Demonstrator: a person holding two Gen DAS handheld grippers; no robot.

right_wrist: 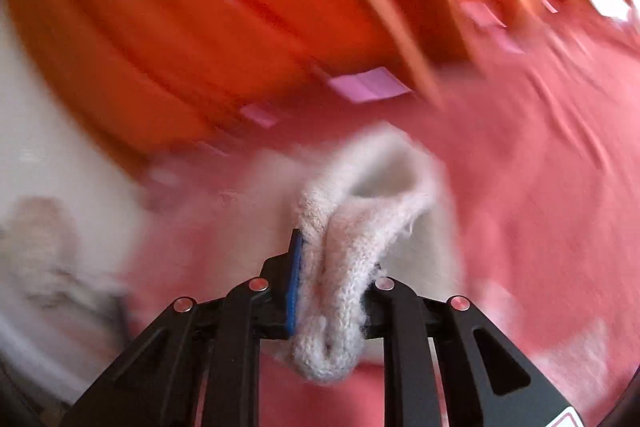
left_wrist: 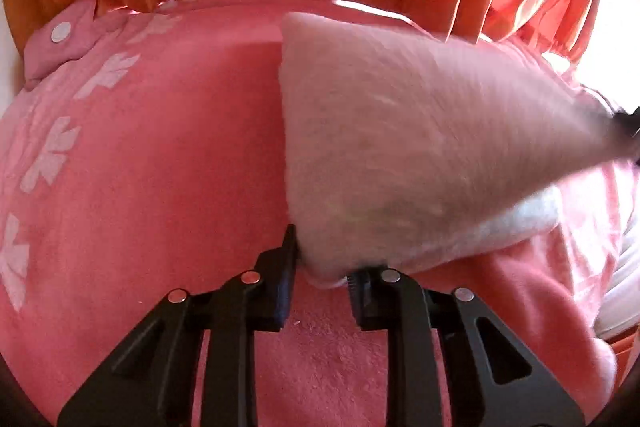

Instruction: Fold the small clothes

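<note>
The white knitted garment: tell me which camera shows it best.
The left wrist view. There the white knitted garment is stretched out over the pink blanket, one corner in the left gripper. The right wrist view is blurred and shows only a bunched edge pinched in the right gripper.

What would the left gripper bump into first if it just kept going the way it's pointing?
The left gripper is shut on a corner of the pale knitted cloth, so that cloth is already in its way. Beyond it, it would likely meet the pink blanket beneath, though depth is hard to judge.
</note>
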